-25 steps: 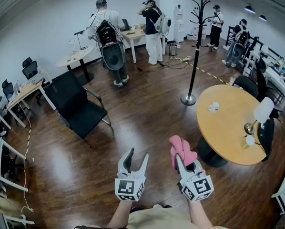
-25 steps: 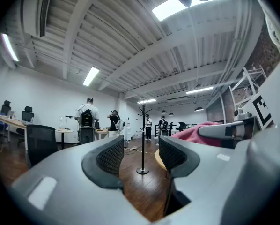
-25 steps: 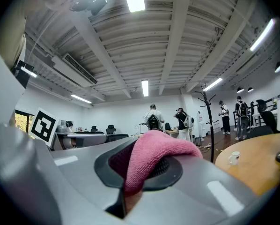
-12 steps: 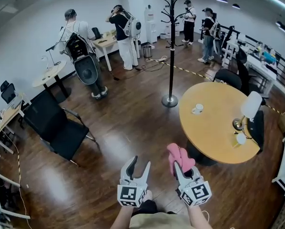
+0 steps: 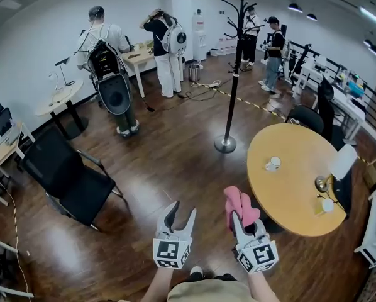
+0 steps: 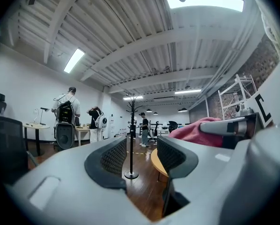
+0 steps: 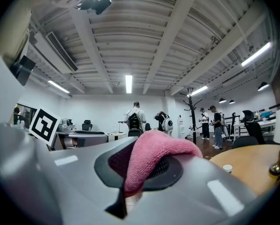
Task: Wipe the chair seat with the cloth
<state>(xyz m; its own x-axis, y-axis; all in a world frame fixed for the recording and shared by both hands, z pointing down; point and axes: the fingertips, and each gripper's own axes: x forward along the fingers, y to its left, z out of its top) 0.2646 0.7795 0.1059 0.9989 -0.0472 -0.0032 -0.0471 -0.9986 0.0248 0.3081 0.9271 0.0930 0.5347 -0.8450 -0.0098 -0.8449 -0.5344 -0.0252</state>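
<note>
Dark wood floor lies between the person and the black chair (image 5: pixel 68 181). Right claw (image 5: pixel 240 216) clamps the pink cloth (image 5: pixel 239 201), ready for wiping; left claw (image 5: pixel 180 212) gapes empty, probably spare.

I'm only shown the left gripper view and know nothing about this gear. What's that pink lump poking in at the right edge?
Observer: A pink cloth. The right gripper view shows the right hand-held gripper with its jaws shut on it.
Operator: Where's the chair it should wipe?
Observer: In the head view the black chair stands off to the left, well apart from the cloth, so wiping has not begun.
Operator: I see an orange table edge. Anything on it?
Observer: The head view shows a white cup standing toward the left side of the table.
</note>
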